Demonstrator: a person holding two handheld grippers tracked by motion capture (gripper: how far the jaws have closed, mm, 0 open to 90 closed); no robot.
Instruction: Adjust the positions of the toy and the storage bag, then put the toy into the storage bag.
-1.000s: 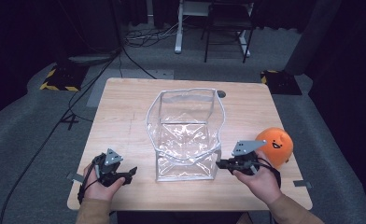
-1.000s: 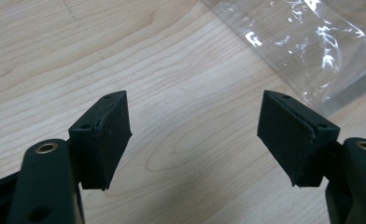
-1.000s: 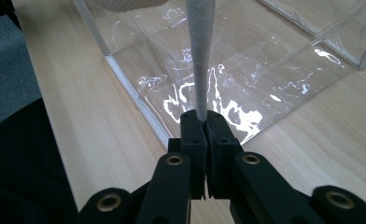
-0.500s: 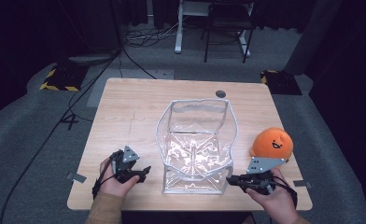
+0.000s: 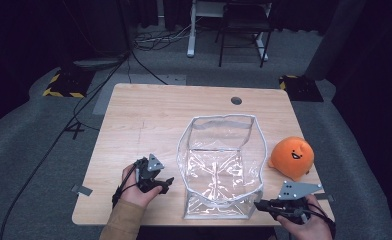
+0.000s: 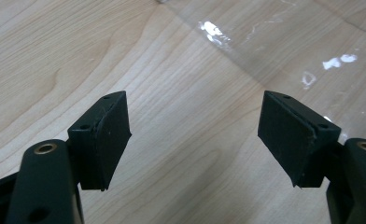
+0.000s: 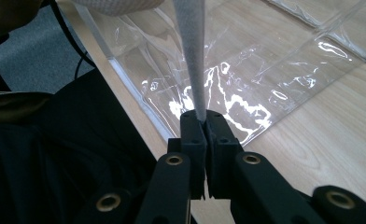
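A dark room with grey carpet surrounds a pale wooden table (image 5: 154,120) with rounded corners; black cables trail across the floor at the far left, past a black-and-yellow striped floor plate (image 5: 61,85); a white desk frame (image 5: 191,27) and a dark chair (image 5: 244,30) stand beyond the far edge. Near the table's front-left corner, the left gripper (image 5: 165,183) rests in a hand, its jaws spread wide over bare wood grain, nothing between them, pointing toward the large clear plastic bag with white trim (image 5: 221,165); that bag stands open at the middle of the front edge. A small round grommet hole (image 5: 236,100) sits near the far edge. At the front-right corner, the right gripper (image 5: 258,204) is pressed together on the bag's white edge strip (image 7: 193,60); a round orange plush toy with a face (image 5: 292,157) sits near the right edge, just beside the bag.
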